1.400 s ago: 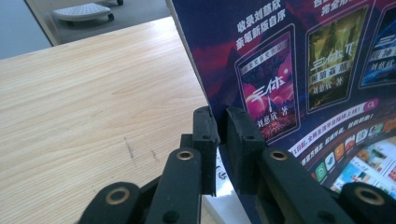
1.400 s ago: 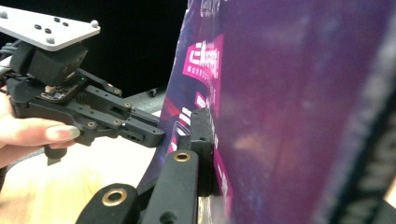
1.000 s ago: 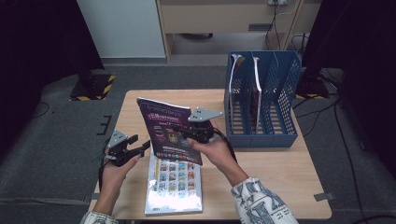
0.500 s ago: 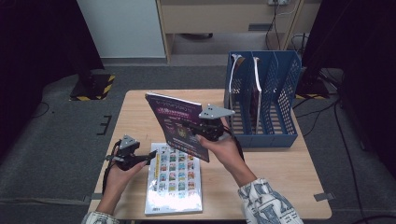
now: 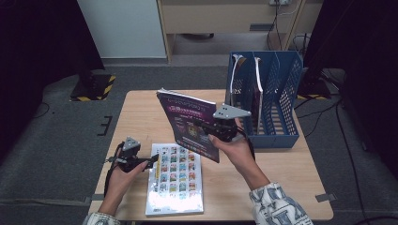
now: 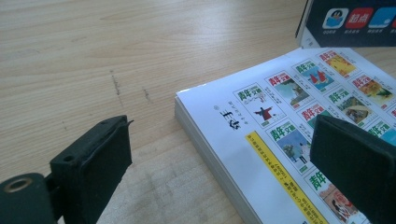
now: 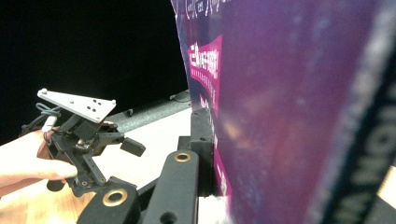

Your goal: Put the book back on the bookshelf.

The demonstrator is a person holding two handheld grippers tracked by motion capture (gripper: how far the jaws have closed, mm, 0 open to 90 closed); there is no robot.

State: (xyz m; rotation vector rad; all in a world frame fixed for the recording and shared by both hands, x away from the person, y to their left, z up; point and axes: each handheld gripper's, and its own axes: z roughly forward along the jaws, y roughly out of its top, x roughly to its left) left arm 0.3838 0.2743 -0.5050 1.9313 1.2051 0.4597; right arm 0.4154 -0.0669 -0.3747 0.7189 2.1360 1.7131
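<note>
Nearest the person, the white magazine [image 5: 174, 178] lies flat on the worktop [image 5: 141, 112], well short of the blue file rack [image 5: 281, 93] and to its left. The left gripper [image 5: 152, 161] sits low at that magazine's left edge with its jaws spread wide on either side of the corner, pinching nothing; the low, level approach looks meant to catch the edge of the cover. Farther on, the right gripper [image 5: 206, 129] has its jaws pressed tight on the purple magazine [image 5: 190, 124], holding it upright and clear of the worktop just left of the rack, probably so it can slide edge-first into a slot. Inside the rack, two magazines [image 5: 256, 84] already stand in the left slots.

Compared with a second ago, the left gripper has dropped from mid-air down to the white magazine and its jaws have just been opening, with nothing between them. Meanwhile, the purple magazine has shifted rightward, closer to the rack.
</note>
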